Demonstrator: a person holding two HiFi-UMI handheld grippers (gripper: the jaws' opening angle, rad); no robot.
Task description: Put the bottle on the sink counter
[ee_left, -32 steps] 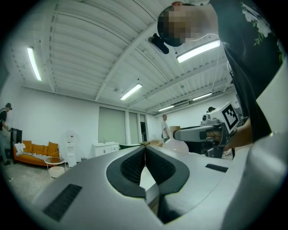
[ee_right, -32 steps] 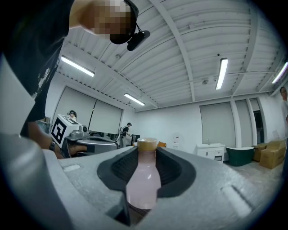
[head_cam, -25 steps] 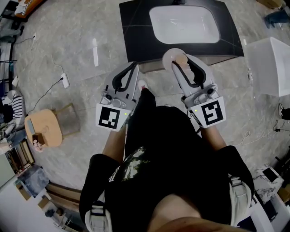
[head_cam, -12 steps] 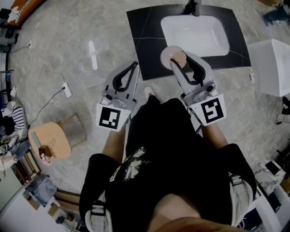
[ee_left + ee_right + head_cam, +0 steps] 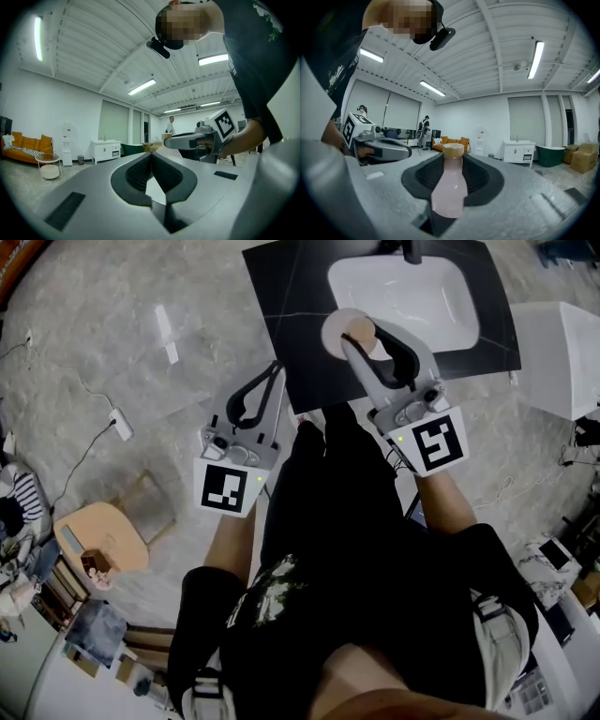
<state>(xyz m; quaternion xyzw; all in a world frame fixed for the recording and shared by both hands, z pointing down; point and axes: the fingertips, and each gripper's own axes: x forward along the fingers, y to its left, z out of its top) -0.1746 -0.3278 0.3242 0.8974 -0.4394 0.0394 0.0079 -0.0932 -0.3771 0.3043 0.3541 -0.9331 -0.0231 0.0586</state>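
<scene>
Your right gripper (image 5: pixel 367 334) grips the pink bottle (image 5: pixel 349 331) cap-up between its 2 jaws over the dark sink counter (image 5: pixel 291 306), ready to set it down upright, while your left gripper (image 5: pixel 272 373), closed on nothing, hangs aside.

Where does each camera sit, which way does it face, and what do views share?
Head view: on the person's head, facing steeply down at the sink counter; shows the torso, left tool and right tool.
Left gripper view: on the left tool, along its shut jaws, tilted up toward the ceiling; shows the right forearm.
Right gripper view: on the right tool, along jaws clamping the bottle; shows the torso.
Shared: head and right gripper views both show the bottle.
</scene>
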